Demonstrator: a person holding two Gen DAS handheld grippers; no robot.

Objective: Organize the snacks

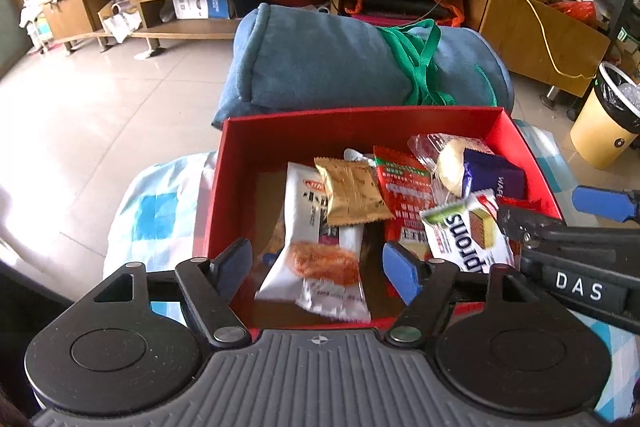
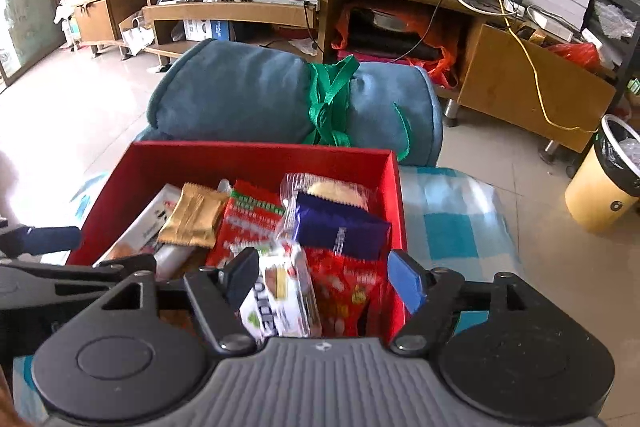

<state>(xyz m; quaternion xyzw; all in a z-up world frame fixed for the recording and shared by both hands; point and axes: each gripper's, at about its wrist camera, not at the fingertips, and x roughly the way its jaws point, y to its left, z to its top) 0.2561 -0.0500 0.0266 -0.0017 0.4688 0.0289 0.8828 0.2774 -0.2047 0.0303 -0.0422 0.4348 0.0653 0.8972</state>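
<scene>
i've got both tongs parted over the red box (image 1: 280, 139), the left gripper (image 1: 320, 267) above the white cake packet (image 1: 308, 227) and the right gripper (image 2: 324, 279) above the green-and-white wafer pack (image 2: 280, 291), neither one pinching anything. the snacks all lie inside the box, so i judge this the release step; next i'd look for strays on the checked cloth (image 2: 452, 223).

Red matt cardboard box (image 1: 256, 163) holds glossy crinkly plastic snack wrappers (image 1: 404, 183), one gold foil packet (image 1: 352, 193). Rolled blue plush fabric blanket (image 1: 320, 63), tied with green woven strap (image 1: 420, 63). Glossy pale floor tiles (image 1: 100, 99). Smooth wooden TV cabinet (image 2: 520, 67).
</scene>
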